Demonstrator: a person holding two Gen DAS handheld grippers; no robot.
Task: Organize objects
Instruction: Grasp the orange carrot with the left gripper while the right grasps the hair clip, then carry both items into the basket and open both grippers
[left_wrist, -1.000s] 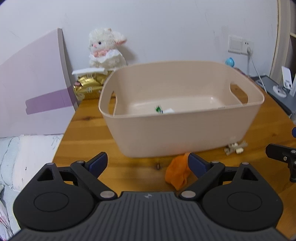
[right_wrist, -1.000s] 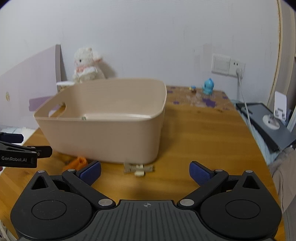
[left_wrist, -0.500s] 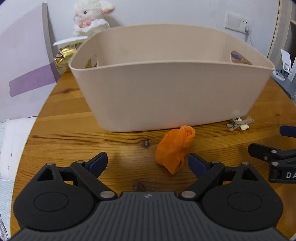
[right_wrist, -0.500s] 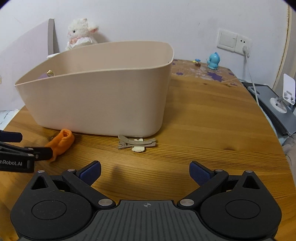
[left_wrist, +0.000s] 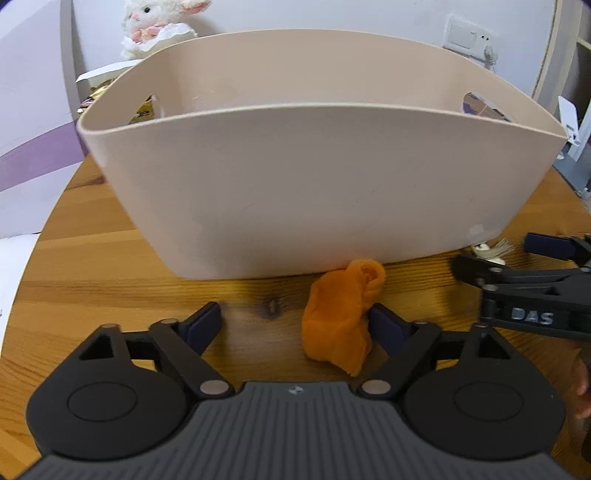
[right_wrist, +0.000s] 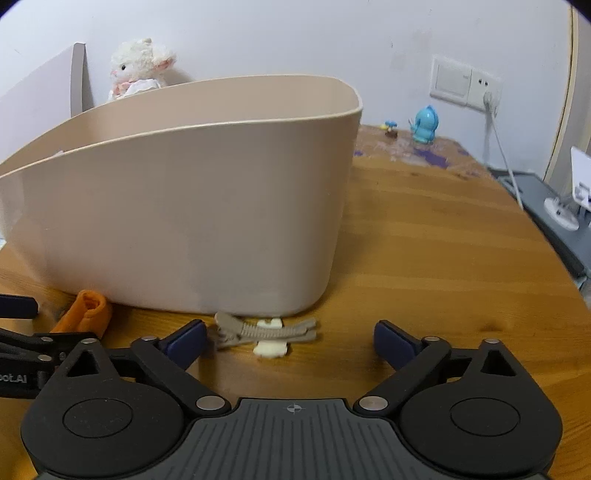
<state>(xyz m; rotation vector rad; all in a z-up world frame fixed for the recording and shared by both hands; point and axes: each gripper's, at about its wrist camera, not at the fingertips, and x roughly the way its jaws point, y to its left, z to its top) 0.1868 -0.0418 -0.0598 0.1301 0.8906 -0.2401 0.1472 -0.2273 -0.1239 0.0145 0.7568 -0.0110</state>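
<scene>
A large beige plastic bin (left_wrist: 317, 177) (right_wrist: 177, 206) stands on the wooden table (right_wrist: 424, 236). An orange piece of cloth (left_wrist: 341, 317) (right_wrist: 86, 310) lies on the table against the bin's near wall. My left gripper (left_wrist: 295, 325) is open, low over the table, with the cloth between its fingers, close to the right pad. A grey hair clip with a cream piece (right_wrist: 264, 334) (left_wrist: 491, 251) lies by the bin's corner. My right gripper (right_wrist: 290, 339) is open around the clip, whose left end nearly touches the left pad.
A white plush lamb (left_wrist: 159, 26) (right_wrist: 136, 68) sits behind the bin by the wall, next to a gold packet (left_wrist: 142, 110). A blue figurine (right_wrist: 424, 123) and a wall socket with cable (right_wrist: 487, 99) are at the far right. A grey device (right_wrist: 550, 214) lies off the table's right edge.
Both grippers have come down and forward toward the table. The left one now straddles the orange cloth and the right one straddles the hair clip. Both stayed open.
</scene>
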